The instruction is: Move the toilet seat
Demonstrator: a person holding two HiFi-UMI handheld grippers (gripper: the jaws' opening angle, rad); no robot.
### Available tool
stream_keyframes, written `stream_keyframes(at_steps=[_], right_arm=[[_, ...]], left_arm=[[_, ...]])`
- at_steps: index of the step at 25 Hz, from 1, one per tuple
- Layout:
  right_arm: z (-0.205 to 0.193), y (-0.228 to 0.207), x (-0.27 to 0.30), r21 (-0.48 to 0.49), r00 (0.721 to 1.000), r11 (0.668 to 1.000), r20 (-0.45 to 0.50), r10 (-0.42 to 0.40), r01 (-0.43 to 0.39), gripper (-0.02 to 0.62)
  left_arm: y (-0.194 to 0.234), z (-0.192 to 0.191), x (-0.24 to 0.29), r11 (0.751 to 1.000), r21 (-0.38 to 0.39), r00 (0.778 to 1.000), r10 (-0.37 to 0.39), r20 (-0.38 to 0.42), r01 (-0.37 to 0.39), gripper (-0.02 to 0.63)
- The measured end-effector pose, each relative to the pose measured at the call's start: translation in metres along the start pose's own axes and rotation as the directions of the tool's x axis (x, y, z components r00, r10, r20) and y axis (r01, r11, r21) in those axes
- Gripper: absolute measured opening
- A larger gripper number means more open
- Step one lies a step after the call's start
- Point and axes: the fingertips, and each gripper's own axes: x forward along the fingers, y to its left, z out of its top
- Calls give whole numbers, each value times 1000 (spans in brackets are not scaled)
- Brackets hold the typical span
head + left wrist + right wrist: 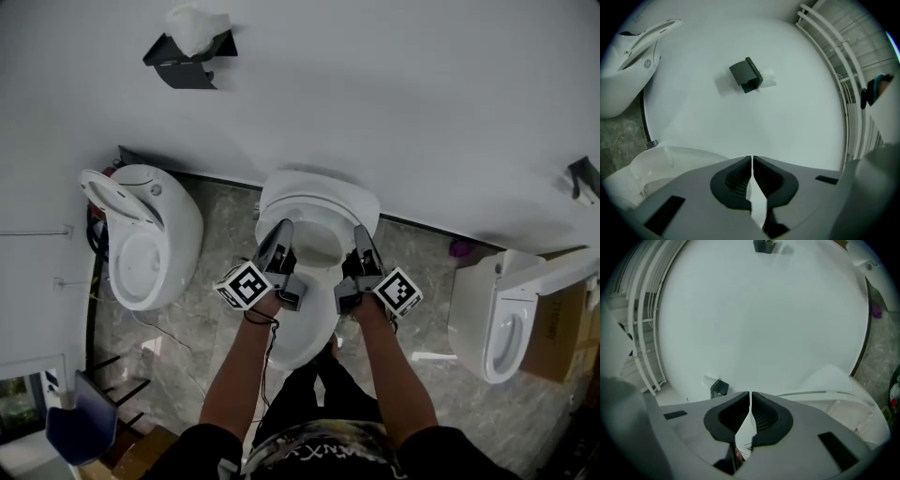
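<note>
Left arm [242, 366] and right arm [389, 361] stretch forward and down, side by side. The left gripper [283, 228] hovers at the toilet seat's [323, 214] left edge, the right gripper [362, 232] at its right edge. Both grippers are closed, tips meeting, nothing between.

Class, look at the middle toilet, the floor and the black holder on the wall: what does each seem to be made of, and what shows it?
Toilet: probably glazed ceramic; it is white and smooth with a soft shine.
Floor: stone or stone-look tile; it is grey, mottled and veined.
Holder: matte black, either plastic or painted metal; the look leaves it open.
</note>
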Motion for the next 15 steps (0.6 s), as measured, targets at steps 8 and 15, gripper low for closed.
stream_keyframes(at_steps=[8, 15], right_arm=[[-1, 72, -7, -194, 996, 979, -71, 48, -61, 6], [-13, 133, -21, -388, 983, 910, -161, 87, -144, 5]], left_arm=[[-63, 28, -23, 983, 175, 998, -47, -48, 54, 29], [-117, 42, -40, 938, 330, 992, -81, -97, 109, 29]])
